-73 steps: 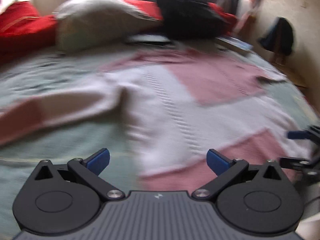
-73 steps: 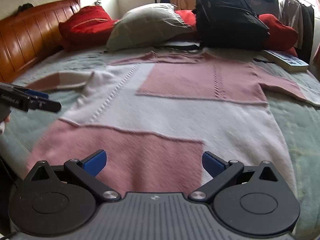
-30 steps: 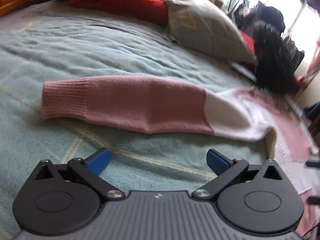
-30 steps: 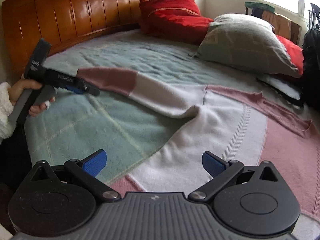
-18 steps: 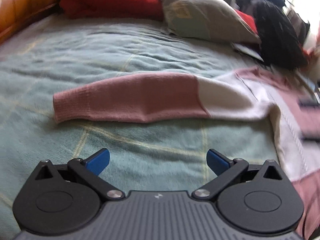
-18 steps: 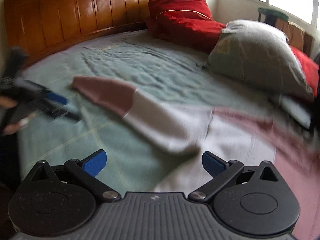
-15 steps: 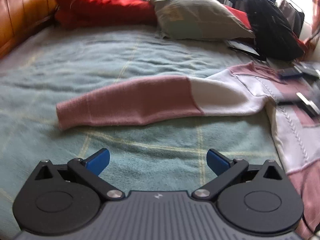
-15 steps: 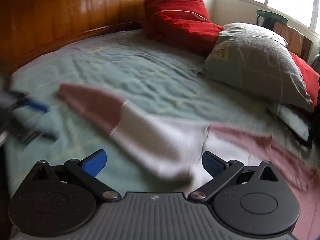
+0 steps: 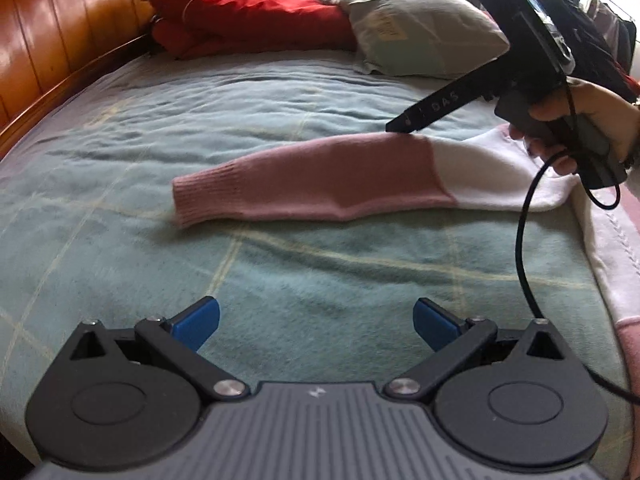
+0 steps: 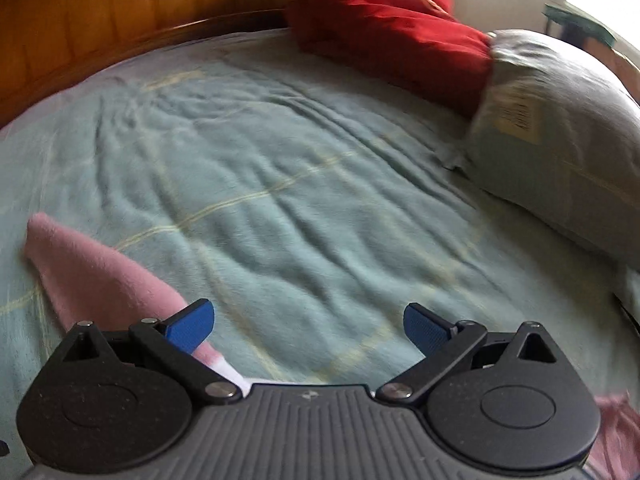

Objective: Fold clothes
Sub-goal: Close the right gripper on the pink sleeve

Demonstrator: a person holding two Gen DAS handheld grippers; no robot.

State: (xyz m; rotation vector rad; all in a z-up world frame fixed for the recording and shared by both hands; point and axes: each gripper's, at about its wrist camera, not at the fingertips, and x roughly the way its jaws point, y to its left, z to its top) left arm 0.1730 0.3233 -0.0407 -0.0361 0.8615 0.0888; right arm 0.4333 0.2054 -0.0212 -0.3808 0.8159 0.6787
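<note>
Flat on the green blanket: pink-and-white sweater, one sleeve stretched out sideways, ribbed pink cuff at the free end, white part toward the shoulder. Body of the sweater only partly in view at the right edge of the left wrist view, pink patch low in the corner. Same sleeve seen in the right wrist view as a pink tongue at lower left, running under that gripper's left finger.

Left gripper low over bare blanket, short of the sleeve, jaws spread wide, blue pads well apart, holding nothing.

Right gripper likewise fully spread and empty, hovering just above the sleeve's pink-to-white boundary; contact with the knit cannot be told. From the left wrist view, same tool's black finger slanting down with its tip over the upper edge of the sleeve, a hand around the grip, black cable looping down.

Beyond: grey-green pillow, red bedding beside it, wooden headboard at left. Right wrist view blurred.
</note>
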